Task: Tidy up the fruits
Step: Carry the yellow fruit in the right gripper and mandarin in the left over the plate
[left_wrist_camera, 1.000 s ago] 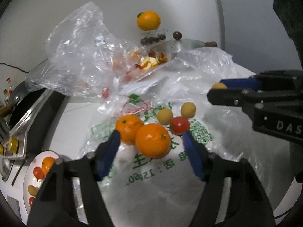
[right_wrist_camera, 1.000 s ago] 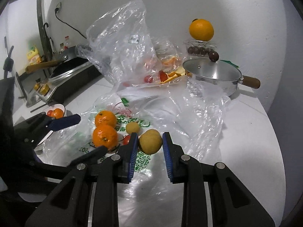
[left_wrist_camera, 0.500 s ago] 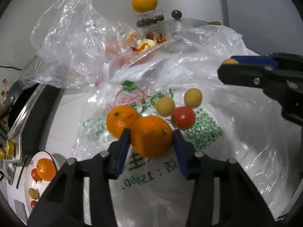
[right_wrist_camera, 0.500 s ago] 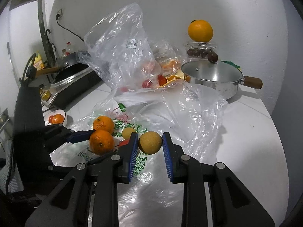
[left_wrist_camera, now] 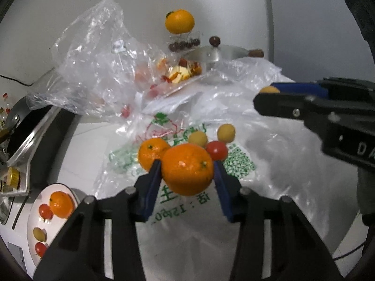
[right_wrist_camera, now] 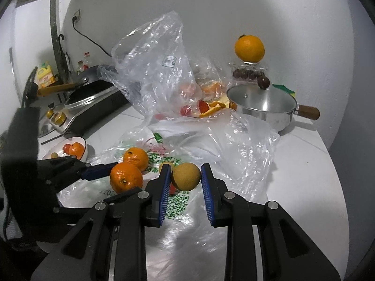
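Note:
My left gripper (left_wrist_camera: 187,171) is shut on a mandarin orange (left_wrist_camera: 187,169) and holds it above the printed plastic bag (left_wrist_camera: 178,201). On the bag lie another orange (left_wrist_camera: 151,153), a red tomato (left_wrist_camera: 216,149) and two small yellow fruits (left_wrist_camera: 198,138). My right gripper (right_wrist_camera: 185,175) is shut on a yellow round fruit (right_wrist_camera: 186,175), lifted above the bag. The left gripper's orange also shows in the right wrist view (right_wrist_camera: 125,180). A white bowl (left_wrist_camera: 31,222) at lower left holds an orange, tomatoes and a yellow fruit.
A crumpled clear bag (right_wrist_camera: 154,70) with fruit pieces stands behind. A steel pot with lid (right_wrist_camera: 262,106) sits at the back right, an orange (right_wrist_camera: 249,48) on a clear box behind it. A stove with a pan (right_wrist_camera: 86,98) is at the left.
My left gripper has closed on the front orange and lifted it off the bag. My right gripper has kept hold of the yellow fruit and raised it slightly.

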### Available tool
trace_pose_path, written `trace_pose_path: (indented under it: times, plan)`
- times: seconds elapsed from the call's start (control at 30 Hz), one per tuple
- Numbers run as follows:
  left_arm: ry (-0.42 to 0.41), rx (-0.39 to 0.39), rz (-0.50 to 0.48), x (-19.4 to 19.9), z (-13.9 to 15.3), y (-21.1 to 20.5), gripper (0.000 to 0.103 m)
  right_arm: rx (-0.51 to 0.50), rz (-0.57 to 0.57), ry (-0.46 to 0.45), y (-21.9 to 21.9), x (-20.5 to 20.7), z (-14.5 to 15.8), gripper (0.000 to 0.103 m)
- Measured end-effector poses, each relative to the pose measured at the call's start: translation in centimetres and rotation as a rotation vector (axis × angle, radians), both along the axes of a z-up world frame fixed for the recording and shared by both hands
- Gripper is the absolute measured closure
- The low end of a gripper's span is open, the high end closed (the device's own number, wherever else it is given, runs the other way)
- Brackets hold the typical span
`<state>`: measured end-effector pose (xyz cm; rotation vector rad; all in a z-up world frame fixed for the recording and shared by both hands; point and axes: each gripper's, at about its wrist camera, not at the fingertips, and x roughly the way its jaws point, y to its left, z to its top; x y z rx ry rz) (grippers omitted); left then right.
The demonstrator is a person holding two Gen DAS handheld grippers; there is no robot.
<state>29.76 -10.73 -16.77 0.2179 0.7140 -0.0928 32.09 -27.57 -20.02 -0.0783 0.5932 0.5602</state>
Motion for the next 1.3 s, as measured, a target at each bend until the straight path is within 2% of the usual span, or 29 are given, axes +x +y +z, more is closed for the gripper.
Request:
trace_pose_path:
  times: [0.47,0.8,1.03,1.3]
  plan:
    - [-0.158,-0.091,-0.001,-6.0,3.9,3.3,0.057,-0.034,0.004,-0.084,2.8,-4.6,3.4,0.075]
    - [-0.254,-0.123,0.045,-10.3,6.5,7.6,0.057,-0.061,0.024,-0.133,6.1,-7.3,5.4,0.075]
    - [-0.298,-0.137,0.114,-12.5,7.3,11.6,0.057,-0.085,0.064,-0.166,9.5,-8.8,6.3,0.075]
    - [-0.334,-0.185,0.136,-14.7,7.6,15.6,0.057,-0.068,0.142,-0.167,13.6,-10.6,7.2,0.075]
